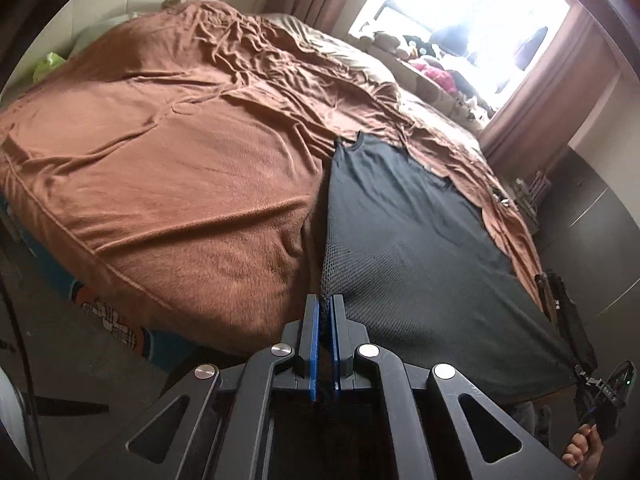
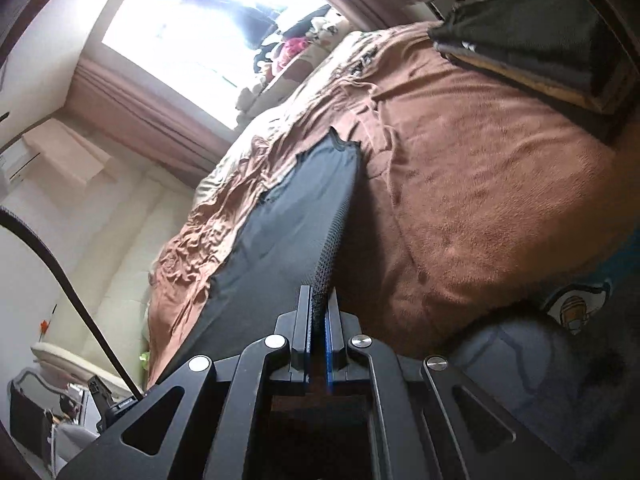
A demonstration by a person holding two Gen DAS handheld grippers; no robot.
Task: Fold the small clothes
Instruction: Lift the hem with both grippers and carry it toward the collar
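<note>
Nearest to us, the left gripper (image 1: 325, 312) is clamped on one bottom corner of the dark mesh shirt (image 1: 404, 216), and the right gripper (image 2: 319, 304) is pinched on the opposite bottom corner, a fold of the mesh visibly squeezed between its blue pads. We hold the hem off the near edge of the bed (image 1: 160, 184), so the shirt slopes from our grippers down onto the brown blanket, with its far part lying on the bed. To do this step well, we judge we should keep both corners level and the hem taut between them, carry them together toward the collar, and lay the hem down squarely without dragging the body of the shirt across the blanket, which could bunch it. The shirt's long axis runs from the near edge of the bed toward the far side by the window (image 1: 460, 8), and its neckline (image 1: 352, 142) points away from us. A folded stack (image 2: 532, 52) sits farther along the bed.
</note>
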